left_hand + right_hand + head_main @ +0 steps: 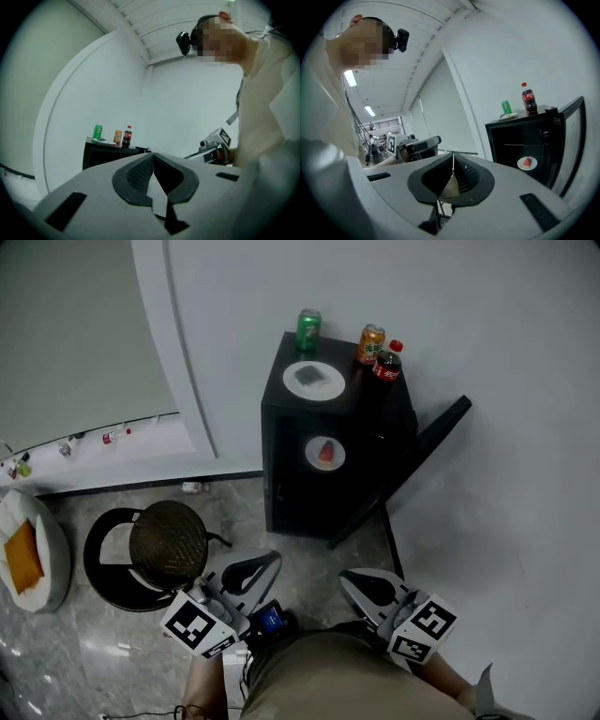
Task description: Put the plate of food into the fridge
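A small black fridge (309, 493) stands against the white wall with its door (412, 465) swung open to the right. Inside, a white plate with a red watermelon slice (325, 454) rests on a shelf; the right gripper view shows that plate (527, 163) too. On the fridge top lie a second white plate (313, 380), a green can (308, 328), an orange can (370, 343) and a cola bottle (386, 362). My left gripper (253, 571) and right gripper (368, 585) hover low near my body, well short of the fridge. Both are shut and hold nothing.
A round black stool with a woven seat (159, 549) stands left of the fridge. A white seat with an orange cushion (26, 557) sits at the far left. Small items line the wall base (112, 435), and a little bottle (194, 487) lies on the marble floor.
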Demonstrator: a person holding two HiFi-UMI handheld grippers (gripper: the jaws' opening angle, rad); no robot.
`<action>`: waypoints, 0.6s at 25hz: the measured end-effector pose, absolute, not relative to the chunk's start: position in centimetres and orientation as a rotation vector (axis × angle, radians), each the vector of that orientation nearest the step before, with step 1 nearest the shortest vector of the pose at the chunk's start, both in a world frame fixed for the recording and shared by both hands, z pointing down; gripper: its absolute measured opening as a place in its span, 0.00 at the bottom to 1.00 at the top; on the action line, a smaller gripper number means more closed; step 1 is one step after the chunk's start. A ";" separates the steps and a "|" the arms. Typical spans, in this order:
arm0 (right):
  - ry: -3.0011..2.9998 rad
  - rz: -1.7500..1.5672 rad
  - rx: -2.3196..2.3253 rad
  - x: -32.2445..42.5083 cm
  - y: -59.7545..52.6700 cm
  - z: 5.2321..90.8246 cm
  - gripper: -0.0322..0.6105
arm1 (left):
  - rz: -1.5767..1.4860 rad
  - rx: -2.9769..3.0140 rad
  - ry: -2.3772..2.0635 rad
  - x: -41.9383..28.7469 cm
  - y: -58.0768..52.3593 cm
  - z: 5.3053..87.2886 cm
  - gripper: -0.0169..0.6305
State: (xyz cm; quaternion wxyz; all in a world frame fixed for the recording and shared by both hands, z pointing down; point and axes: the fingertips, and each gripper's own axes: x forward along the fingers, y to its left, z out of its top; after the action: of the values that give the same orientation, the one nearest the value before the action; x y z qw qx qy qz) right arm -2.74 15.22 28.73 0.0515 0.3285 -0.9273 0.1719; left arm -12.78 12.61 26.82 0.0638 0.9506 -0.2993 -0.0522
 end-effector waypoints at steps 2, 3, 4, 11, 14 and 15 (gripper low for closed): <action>-2.808 0.528 0.990 -3.5 15.3 29.0 0.08 | -0.151 2.867 -0.920 -13.6 12.4 27.2 0.04; -2.800 0.532 0.986 -3.9 15.3 29.1 0.08 | -0.152 2.864 -0.927 -14.0 12.3 27.4 0.04; -2.794 0.536 0.980 -4.2 15.3 29.3 0.08 | -0.159 2.859 -0.930 -14.4 12.3 27.5 0.04; -2.774 0.542 0.928 -5.5 14.9 29.8 0.08 | -0.182 2.837 -0.972 -15.5 12.0 28.0 0.04; -2.776 0.549 0.914 -5.5 14.7 30.0 0.08 | -0.171 2.847 -0.982 -15.4 12.0 27.9 0.04; -2.781 0.549 0.908 -5.5 14.5 30.1 0.08 | -0.158 2.852 -0.989 -15.3 12.0 27.9 0.04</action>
State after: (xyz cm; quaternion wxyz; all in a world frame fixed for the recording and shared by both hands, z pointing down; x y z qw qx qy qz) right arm -5.48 14.52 30.06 0.0826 0.3041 -0.9311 0.1838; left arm -15.34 12.02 27.94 0.0593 0.9419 -0.3266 -0.0522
